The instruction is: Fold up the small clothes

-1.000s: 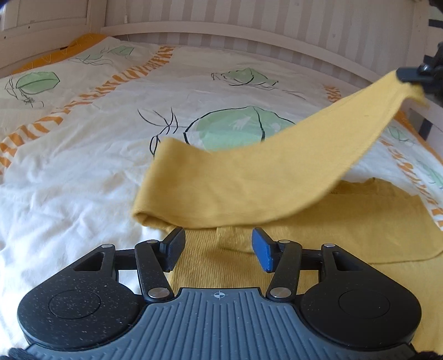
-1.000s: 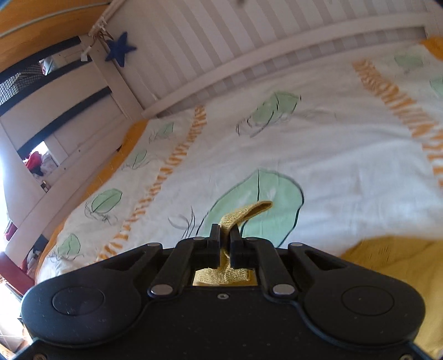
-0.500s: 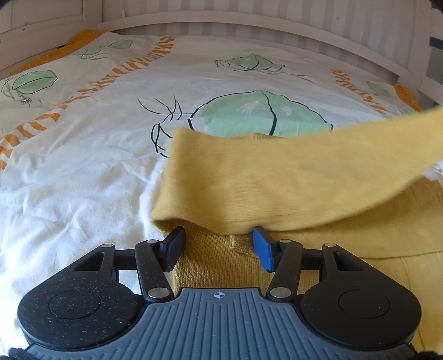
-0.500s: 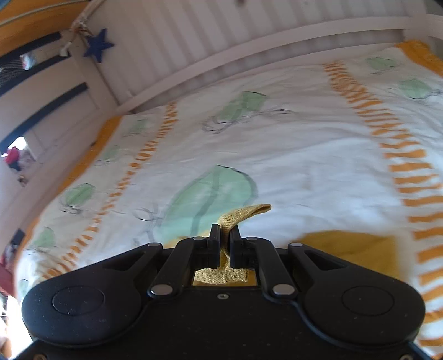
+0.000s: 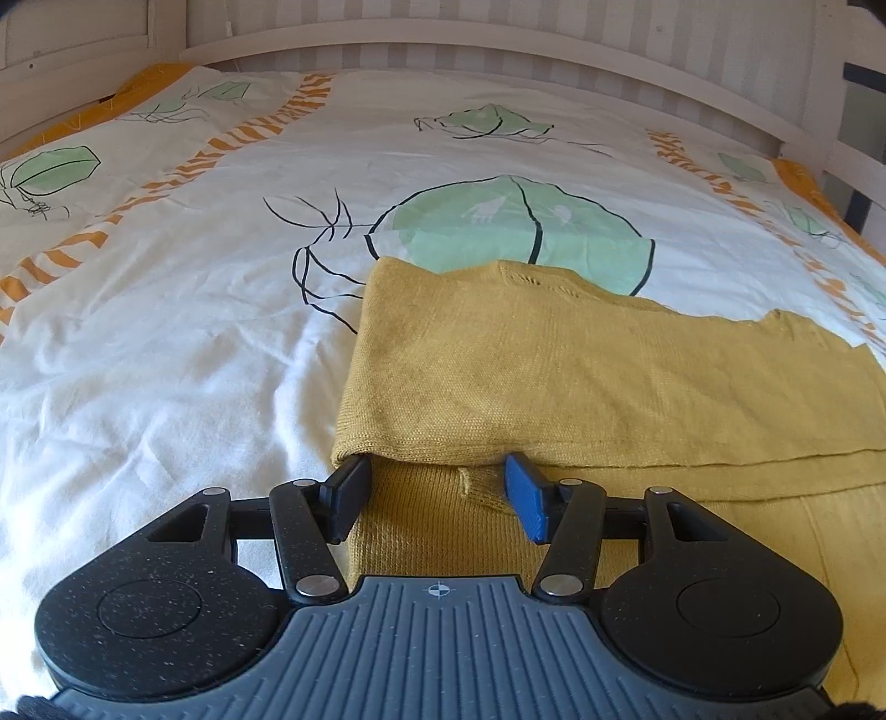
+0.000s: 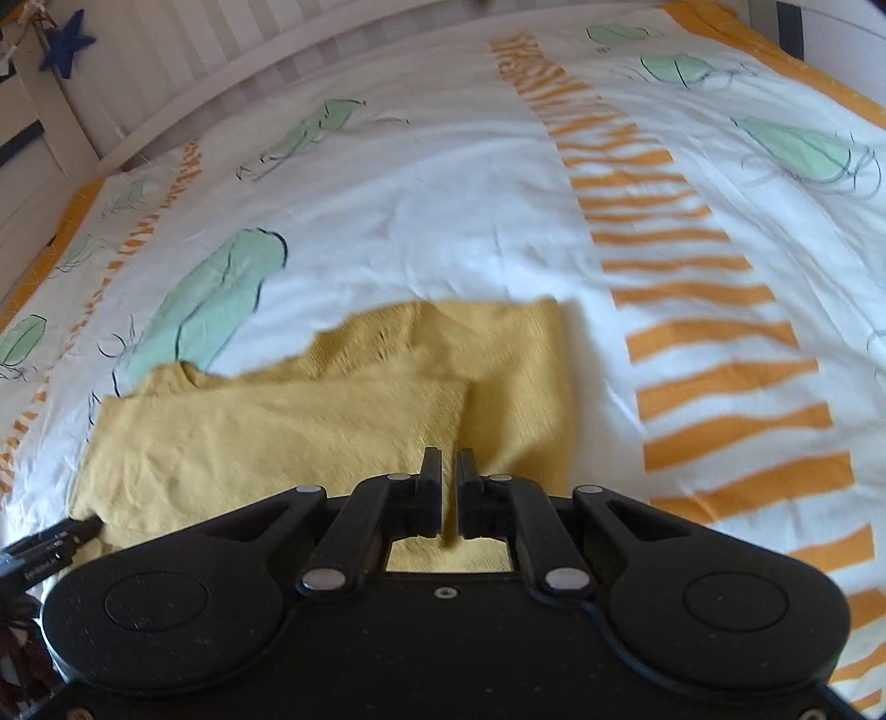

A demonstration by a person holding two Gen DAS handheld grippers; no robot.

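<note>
A mustard-yellow knit garment (image 5: pixel 581 376) lies on the bed, its upper layer folded over from the right so that the fold edge ends just ahead of my left gripper (image 5: pixel 437 487). That gripper stands half open, low over the bottom layer, one finger at either side of a flat strip of knit. In the right wrist view the same garment (image 6: pixel 277 432) lies doubled on the cover. My right gripper (image 6: pixel 448 476) hangs just above its right part; its jaws are opening, a narrow gap shows, and no cloth is between them.
The bed cover (image 5: pixel 166 332) is white with green leaf prints and orange striped bands (image 6: pixel 709 343). A white slatted bed rail (image 5: pixel 498 50) runs along the far side. A blue star (image 6: pixel 66 41) hangs at the top left corner.
The right gripper carried the lifted yellow strip down and across onto the garment, then let it go; the strip that stood between its jaws is gone. The left gripper stayed put.
</note>
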